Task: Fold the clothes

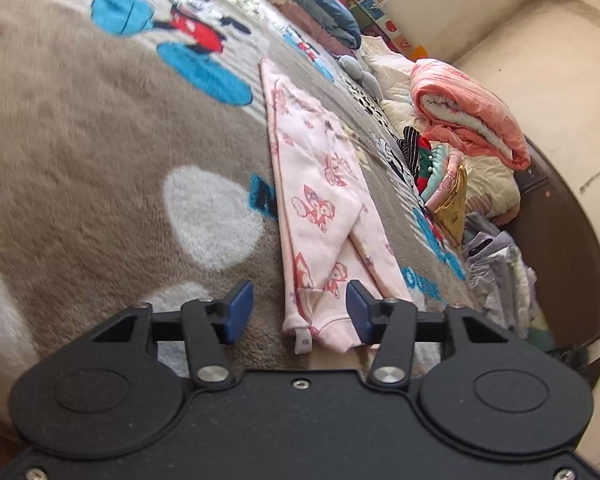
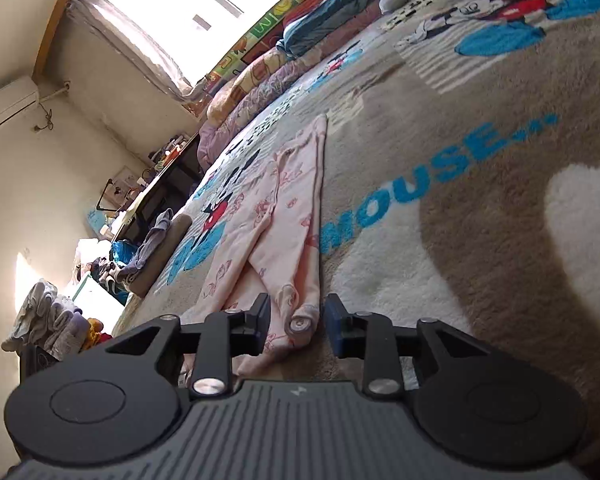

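A pink child's garment (image 1: 320, 200) with red cartoon prints lies flat and partly folded on a brown Mickey Mouse blanket (image 1: 100, 140). In the left wrist view my left gripper (image 1: 298, 310) is open, its blue pads on either side of the garment's near end, where a white size tag shows. In the right wrist view the same garment (image 2: 276, 216) stretches away from my right gripper (image 2: 298, 320), which is open around a rolled cuff at the garment's near end. The blanket also shows in the right wrist view (image 2: 480, 140).
A rolled coral quilt (image 1: 468, 116) and a pile of mixed clothes (image 1: 452, 176) lie at the bed's right side, with grey garments (image 1: 500, 276) nearer. Folded bedding (image 2: 320, 28) lines the far edge under the window. A dark desk (image 2: 160, 184) stands by the wall.
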Demonstrator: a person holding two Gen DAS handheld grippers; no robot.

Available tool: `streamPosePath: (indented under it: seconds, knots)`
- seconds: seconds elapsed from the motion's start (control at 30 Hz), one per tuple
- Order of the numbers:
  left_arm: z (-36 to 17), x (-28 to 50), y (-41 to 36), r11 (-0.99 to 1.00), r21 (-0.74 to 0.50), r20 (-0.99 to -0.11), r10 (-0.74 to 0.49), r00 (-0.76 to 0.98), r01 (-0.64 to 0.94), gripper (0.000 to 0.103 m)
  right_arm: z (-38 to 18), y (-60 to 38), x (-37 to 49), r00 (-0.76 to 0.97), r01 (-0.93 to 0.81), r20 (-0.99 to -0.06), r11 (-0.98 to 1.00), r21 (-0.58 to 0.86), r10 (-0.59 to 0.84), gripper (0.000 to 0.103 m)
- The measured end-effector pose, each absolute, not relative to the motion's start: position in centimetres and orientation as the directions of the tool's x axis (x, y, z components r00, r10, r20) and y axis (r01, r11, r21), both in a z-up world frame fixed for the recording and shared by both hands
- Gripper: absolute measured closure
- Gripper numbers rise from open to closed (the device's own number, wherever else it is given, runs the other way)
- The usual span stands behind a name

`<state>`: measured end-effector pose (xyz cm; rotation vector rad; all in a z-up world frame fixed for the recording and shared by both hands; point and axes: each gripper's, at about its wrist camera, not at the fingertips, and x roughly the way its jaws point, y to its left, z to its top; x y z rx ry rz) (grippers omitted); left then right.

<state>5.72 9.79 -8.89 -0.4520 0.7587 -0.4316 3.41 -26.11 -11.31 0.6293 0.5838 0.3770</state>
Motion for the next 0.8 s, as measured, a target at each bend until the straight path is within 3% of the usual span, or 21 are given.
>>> streamPosePath:
  seconds: [0.2, 0.33, 0.4, 0.6, 0.8]
  knots:
    - [-8.3, 2.6, 4.2, 0.868, 0.016, -0.595, -0.39, 0.703, 0.496, 0.05, -8.2, -23.2, 1.5, 0.814, -0.336, -0.472, 0.937, 0.094, 0.339, 0.058]
    - [-10.7, 0.6, 1.5, 0.732, 0.354, -0.605, -0.296, 0.739, 0.583, 0.05, -9.7, -19.1, 0.0, 0.777, -0.469, -0.576, 0.845, -0.258, 0.255, 0.057]
    - [-12.0, -0.1, 0.7, 0.637, 0.502, -0.588, -0.245, 0.771, 0.585, 0.049, -10.6, -17.6, -1.1, 0.782, -0.503, -0.582, 0.778, -0.378, 0.223, 0.057]
    - [-14.0, -0.4, 0.3, 0.502, 0.705, -0.475, -0.192, 0.859, 0.502, 0.047, -11.9, -16.2, -1.9, 0.84, -0.505, -0.504, 0.629, -0.591, 0.202, 0.047]
    - [-15.9, 0.1, -0.4, 0.409, 0.824, -0.35, -0.176, 0.92, 0.392, 0.048, -13.2, -15.6, -1.7, 0.884, -0.463, -0.403, 0.546, -0.698, 0.236, 0.046]
